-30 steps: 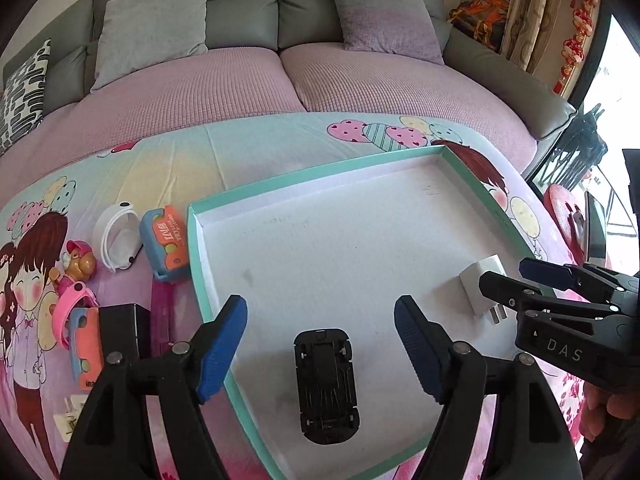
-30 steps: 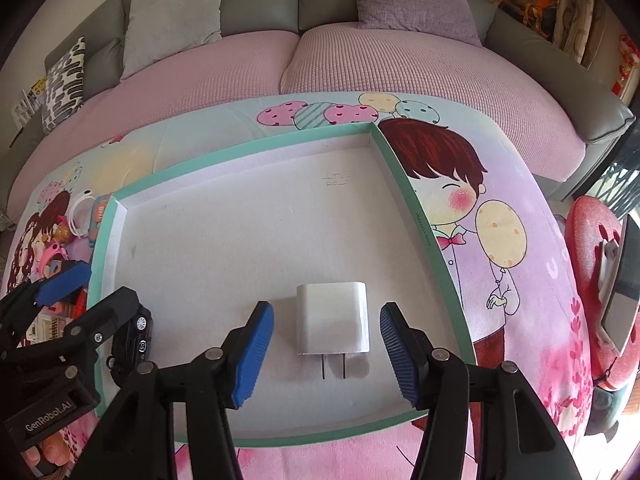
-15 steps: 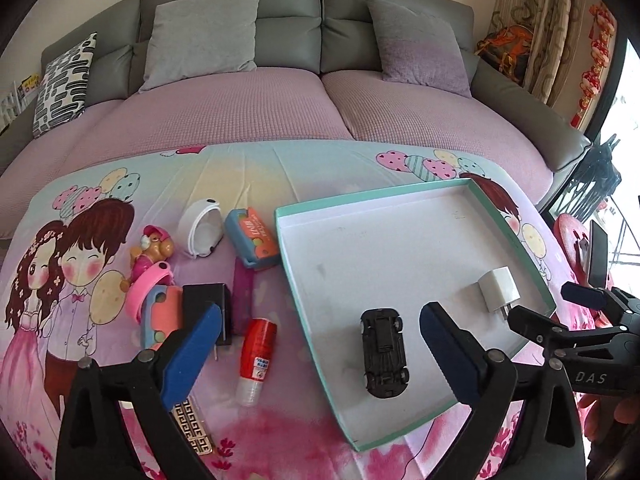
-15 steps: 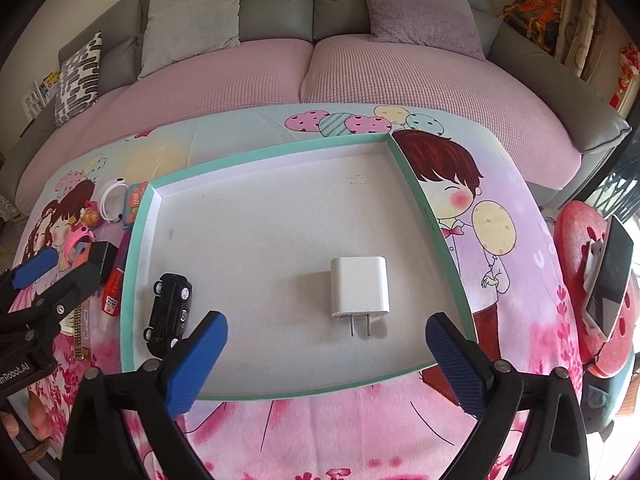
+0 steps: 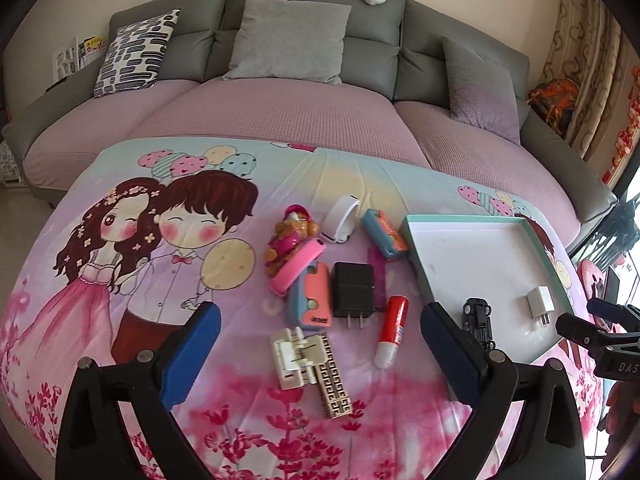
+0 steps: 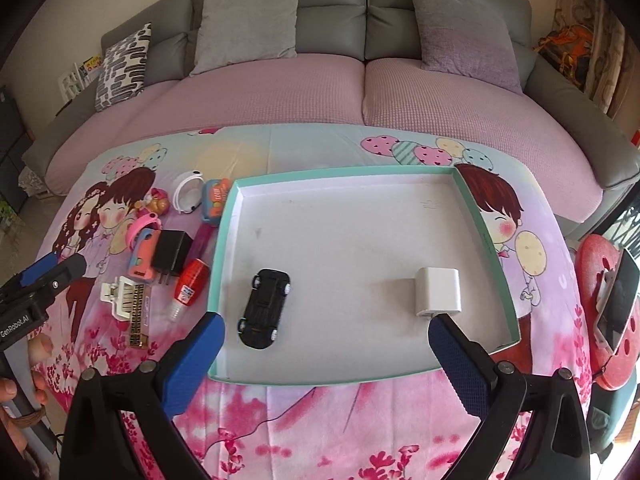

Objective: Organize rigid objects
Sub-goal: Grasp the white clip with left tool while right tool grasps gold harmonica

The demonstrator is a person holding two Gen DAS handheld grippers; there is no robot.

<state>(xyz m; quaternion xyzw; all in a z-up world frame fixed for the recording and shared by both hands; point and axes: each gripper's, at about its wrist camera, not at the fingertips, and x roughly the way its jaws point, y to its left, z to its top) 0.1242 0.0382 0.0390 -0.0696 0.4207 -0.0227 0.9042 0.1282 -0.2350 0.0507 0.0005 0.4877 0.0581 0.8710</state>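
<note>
Two things in the tray, a pile waiting.

On the counter's left side the toys (image 5: 304,276) lie bunched beside the tray (image 6: 486,240), easy to reach; car (image 6: 265,307) and white plug (image 6: 438,291) sit inside it, well apart. Left hand-held gripper (image 5: 320,352) and right hand-held gripper (image 6: 326,364) both hang wide, holding nothing.

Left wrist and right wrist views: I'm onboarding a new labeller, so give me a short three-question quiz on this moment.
1. True or false: the black toy car and the white charger both lie inside the teal-rimmed tray.
2. Which lies outside the tray? A) white charger B) red glue stick C) black toy car
3. Fill in: the left gripper and right gripper both have their jaws ____ and hold nothing.

Key: 1 true; 2 B; 3 open.
</note>
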